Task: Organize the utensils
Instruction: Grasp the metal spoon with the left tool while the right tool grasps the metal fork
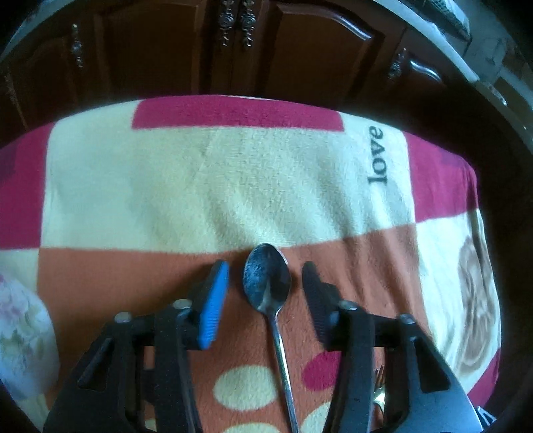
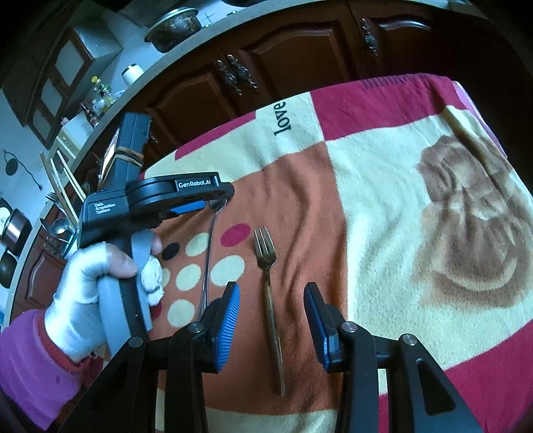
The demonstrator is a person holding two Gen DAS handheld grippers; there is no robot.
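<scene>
A steel spoon (image 1: 266,281) lies bowl-up on the orange patch of a patterned blanket, handle toward the camera. My left gripper (image 1: 265,268) straddles the bowl, and its blue pad (image 1: 213,309) and dark pad (image 1: 313,293) stand clear of the metal. In the right wrist view the same spoon (image 2: 208,253) lies under the left gripper (image 2: 200,204), held by a white-gloved hand (image 2: 86,286). Beside it lies a brass fork (image 2: 268,299), tines pointing away. My right gripper (image 2: 272,288) is open around the fork's neck without touching it.
The blanket (image 1: 200,186) covers a small table whose far edge drops off before dark wooden cabinet doors (image 1: 233,50). A floral cloth (image 1: 20,333) shows at the left edge. A kitchen counter with a pot (image 2: 173,26) and utensil racks runs along the back left.
</scene>
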